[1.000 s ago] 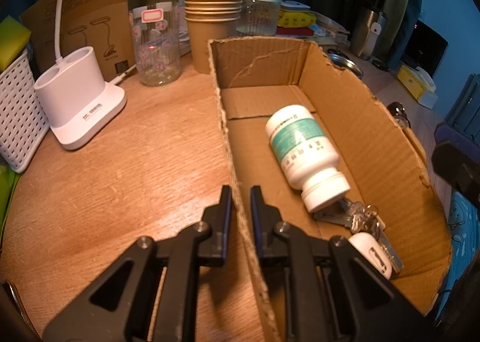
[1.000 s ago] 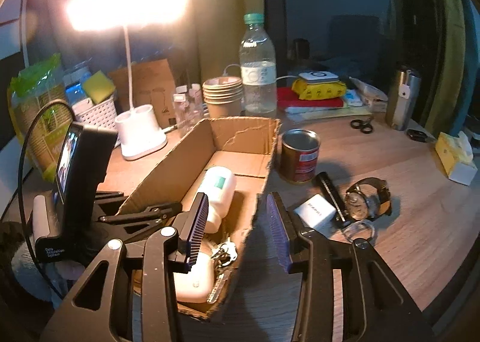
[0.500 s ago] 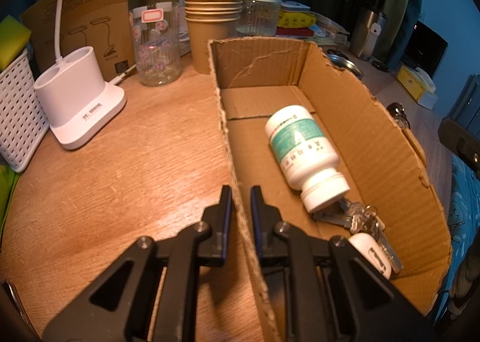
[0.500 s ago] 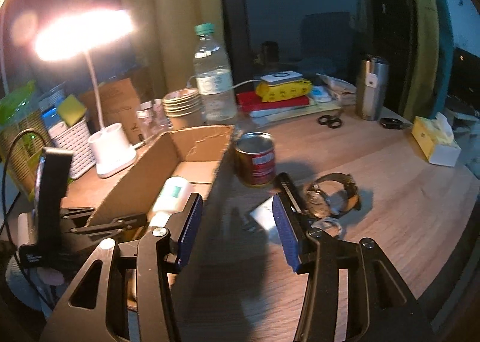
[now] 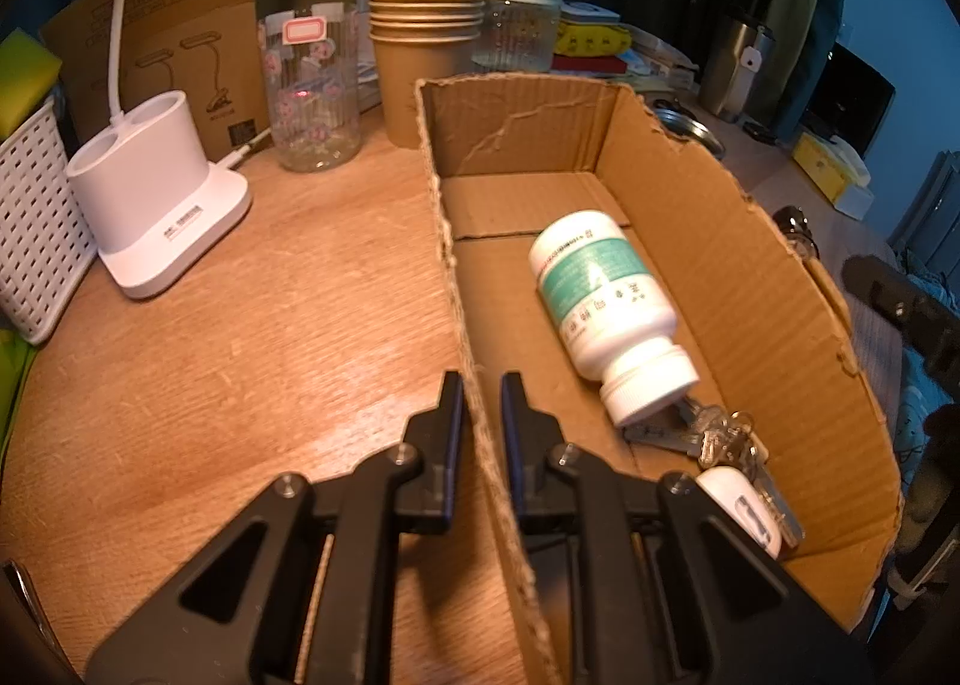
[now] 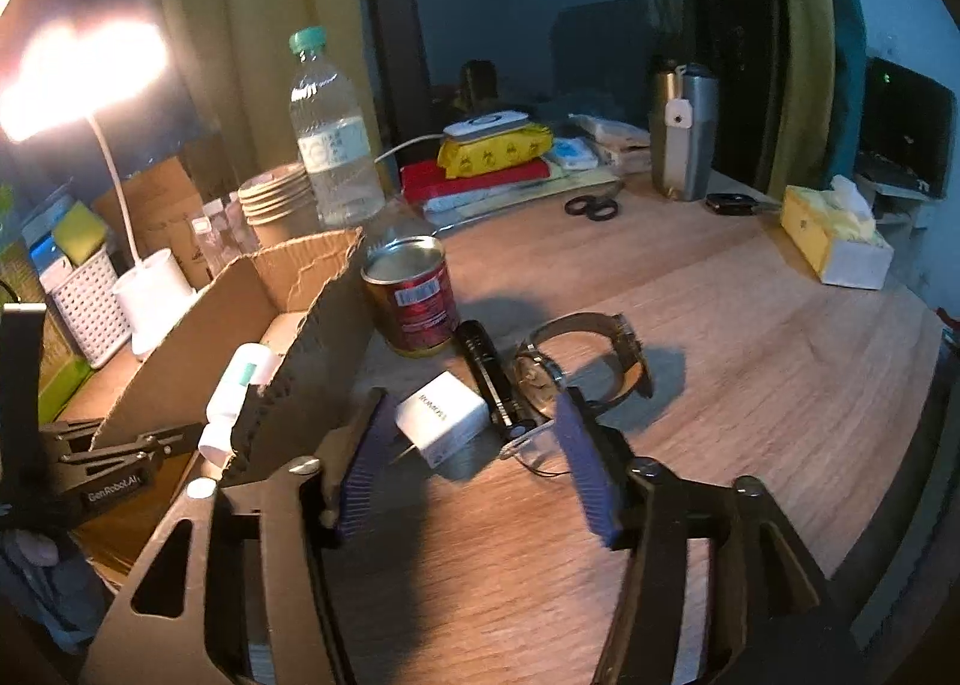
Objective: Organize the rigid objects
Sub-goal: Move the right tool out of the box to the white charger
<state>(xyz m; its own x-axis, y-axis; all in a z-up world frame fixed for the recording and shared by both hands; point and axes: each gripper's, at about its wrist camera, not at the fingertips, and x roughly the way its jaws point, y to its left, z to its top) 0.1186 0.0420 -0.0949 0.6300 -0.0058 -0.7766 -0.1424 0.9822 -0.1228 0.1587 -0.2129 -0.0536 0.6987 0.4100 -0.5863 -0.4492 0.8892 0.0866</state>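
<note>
The left gripper (image 5: 480, 403) is clamped on the near side wall of the cardboard box (image 5: 744, 241), steadying it; inside lie a white pill bottle (image 5: 606, 301), a bunch of keys (image 5: 714, 433) and a small white case (image 5: 741, 508). The right gripper (image 6: 474, 451) hangs over the table just outside the box, its jaws opening with nothing pressed between them, aimed at the white charger (image 6: 441, 418). To do this well I'd say it should come down square over the charger's flat sides, widen enough to clear them, and close before lifting. What crowds it: a black flashlight (image 6: 489, 370) lies right beside the charger, a wristwatch (image 6: 576, 361) just past that, and something small and clear, hard to make out, sits near the right finger. The red can (image 6: 414, 295) stands behind, touching or almost touching the box's wall, so the lift over the wall wants care
</note>
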